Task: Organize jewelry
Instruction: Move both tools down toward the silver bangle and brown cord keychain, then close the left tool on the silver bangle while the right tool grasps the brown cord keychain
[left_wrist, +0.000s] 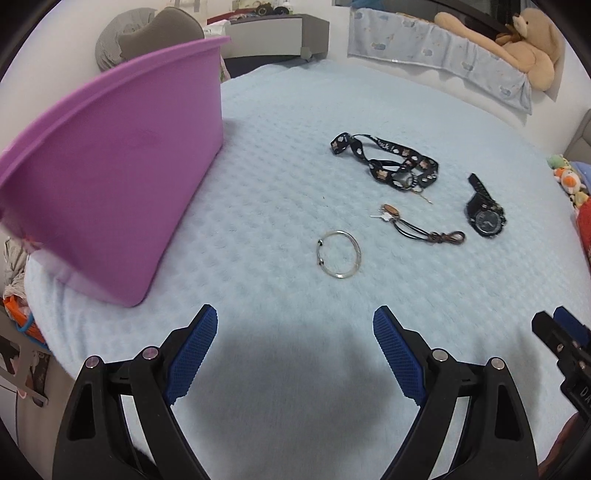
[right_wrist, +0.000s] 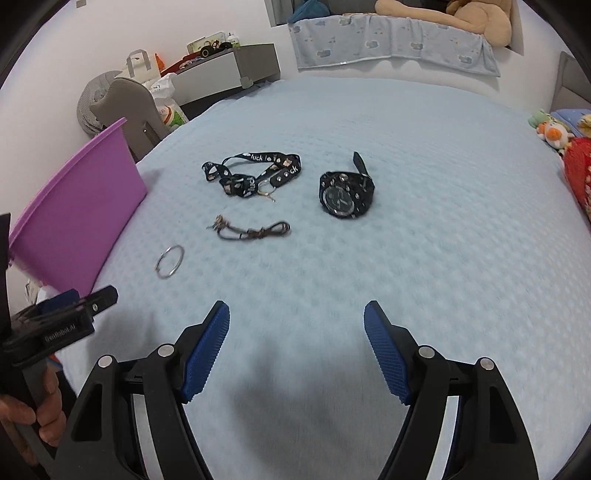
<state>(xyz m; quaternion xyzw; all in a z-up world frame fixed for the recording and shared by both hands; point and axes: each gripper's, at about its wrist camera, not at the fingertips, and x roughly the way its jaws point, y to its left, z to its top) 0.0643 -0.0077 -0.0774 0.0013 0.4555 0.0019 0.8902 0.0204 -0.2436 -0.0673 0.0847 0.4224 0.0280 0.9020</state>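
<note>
Four jewelry pieces lie loose on pale blue waffle-textured blanket (left_wrist: 280, 155): thin silver bangle (left_wrist: 339, 258), brown cord bracelet (left_wrist: 424, 229), black printed strap (left_wrist: 384, 160), chunky black watch (left_wrist: 484, 216). Purple plastic bin (left_wrist: 110, 184) stands left of them, smooth-walled, apart from bangle. Right wrist view alone shows watch face (right_wrist: 338, 197) head-on and hand (right_wrist: 33, 417) holding left gripper's handle. Left view alone shows bangle's open ends. Left gripper (left_wrist: 295, 350) spread wide, holding nothing; right gripper (right_wrist: 297, 343) likewise, ribbed blue pads (right_wrist: 205, 354) bare.
</note>
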